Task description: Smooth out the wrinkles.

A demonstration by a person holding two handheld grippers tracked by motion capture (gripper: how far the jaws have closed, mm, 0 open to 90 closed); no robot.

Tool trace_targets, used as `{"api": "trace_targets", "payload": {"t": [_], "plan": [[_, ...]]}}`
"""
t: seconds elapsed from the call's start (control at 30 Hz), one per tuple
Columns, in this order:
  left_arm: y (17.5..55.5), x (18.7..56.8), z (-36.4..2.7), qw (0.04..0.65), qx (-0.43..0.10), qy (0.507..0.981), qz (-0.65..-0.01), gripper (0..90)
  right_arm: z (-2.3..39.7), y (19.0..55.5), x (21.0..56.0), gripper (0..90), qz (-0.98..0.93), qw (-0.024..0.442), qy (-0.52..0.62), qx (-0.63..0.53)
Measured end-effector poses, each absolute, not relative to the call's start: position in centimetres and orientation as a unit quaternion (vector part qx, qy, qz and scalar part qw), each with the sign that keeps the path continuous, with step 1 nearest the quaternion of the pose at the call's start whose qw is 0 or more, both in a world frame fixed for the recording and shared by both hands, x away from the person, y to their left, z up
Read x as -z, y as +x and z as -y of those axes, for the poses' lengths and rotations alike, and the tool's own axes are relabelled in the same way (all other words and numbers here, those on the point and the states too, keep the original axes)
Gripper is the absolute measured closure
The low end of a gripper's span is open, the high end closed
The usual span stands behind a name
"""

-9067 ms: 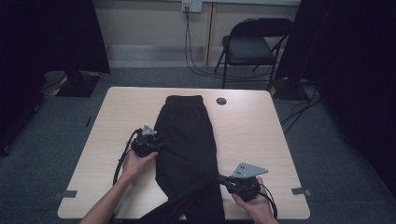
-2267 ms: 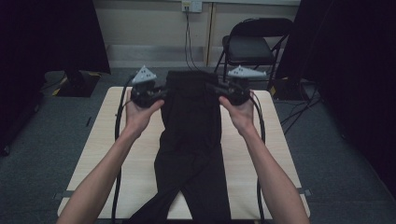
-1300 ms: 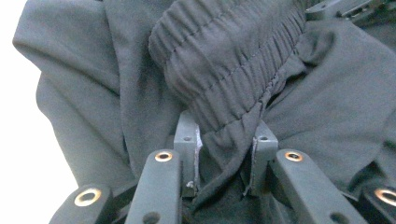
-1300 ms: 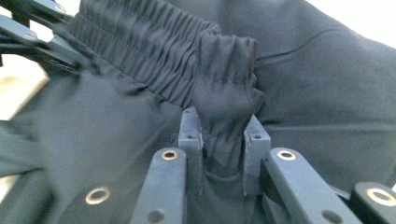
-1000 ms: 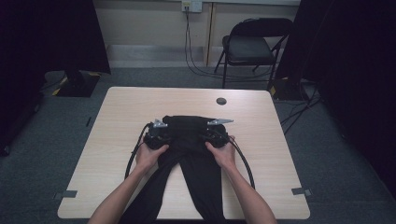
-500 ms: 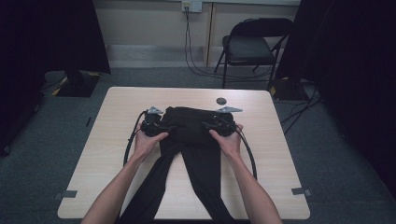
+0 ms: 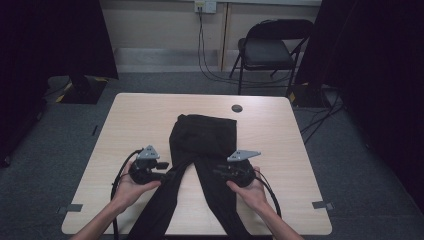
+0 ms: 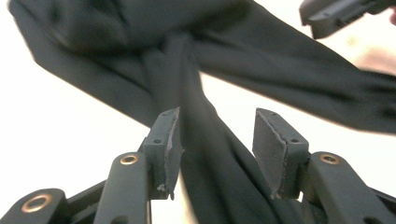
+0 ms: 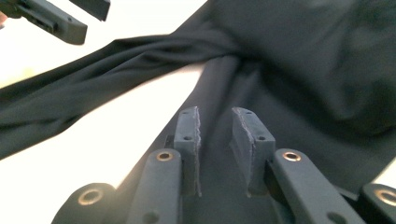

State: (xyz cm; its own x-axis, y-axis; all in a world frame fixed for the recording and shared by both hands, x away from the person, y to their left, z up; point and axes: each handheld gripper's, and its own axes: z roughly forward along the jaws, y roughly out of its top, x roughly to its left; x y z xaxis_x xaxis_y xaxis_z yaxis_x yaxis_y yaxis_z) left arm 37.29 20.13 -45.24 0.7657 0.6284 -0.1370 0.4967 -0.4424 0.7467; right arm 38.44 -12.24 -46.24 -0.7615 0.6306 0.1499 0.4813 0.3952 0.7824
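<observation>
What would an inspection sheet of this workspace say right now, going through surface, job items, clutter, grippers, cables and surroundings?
Surface: light wooden table, bare around the garment.
Job's things: black trousers, waist toward the far edge, legs spread apart toward the person and running off the near edge.
Clutter: small dark round disc near the far edge, what it is unclear.
Grippers: left gripper open, astride one leg; right gripper open, jaws over the other leg.
Cables: black cable loops from the left gripper; another from the right.
Surroundings: folding chair, wall outlet with cords, dark curtains, grey carpet.
</observation>
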Motion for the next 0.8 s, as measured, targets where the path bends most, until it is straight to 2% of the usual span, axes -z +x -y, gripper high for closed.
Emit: {"api": "trace_targets", "payload": {"t": [0.07,0.17,0.23,0.33,0.4,0.47,0.53,0.63,0.73,0.8], "plan": [[36.5,46.3,-20.1,0.406,-0.062,0.847,-0.338,46.9,11.9,37.9,46.7,69.9,-0.837,0.082,0.331,-0.427],[36.4,46.7,-19.7,0.399,-0.062,0.853,-0.33,37.6,11.6,37.7,47.5,67.4,-0.84,0.074,0.331,-0.425],[36.6,46.9,-19.6,0.383,-0.066,0.858,-0.336,36.1,11.2,37.7,48.0,67.4,-0.842,0.063,0.328,-0.423],[36.7,47.4,-19.7,0.366,-0.075,0.86,-0.347,35.2,10.4,37.2,48.6,75.9,-0.858,0.06,0.304,-0.409],[36.6,47.7,-19.7,0.351,-0.083,0.865,-0.349,40.2,10.1,37.1,48.7,84.3,-0.861,0.059,0.3,-0.406],[36.7,48.0,-19.5,0.331,-0.081,0.872,-0.351,49.3,10.0,37.0,48.6,90.0,-0.86,0.054,0.293,-0.414],[36.8,48.2,-19.3,0.325,-0.081,0.876,-0.347,64.3,9.7,36.9,48.2,90.0,-0.857,0.049,0.285,-0.427],[37.1,48.1,-19.4,0.326,-0.079,0.876,-0.348,79.8,9.0,36.8,47.5,90.0,-0.849,0.036,0.276,-0.45],[37.3,47.9,-19.6,0.337,-0.072,0.87,-0.351,87.4,7.8,36.7,47.0,90.0,-0.847,0.026,0.265,-0.461],[37.5,47.6,-19.7,0.35,-0.069,0.866,-0.351,88.0,6.9,36.8,47.0,90.0,-0.846,0.017,0.261,-0.465]]}}
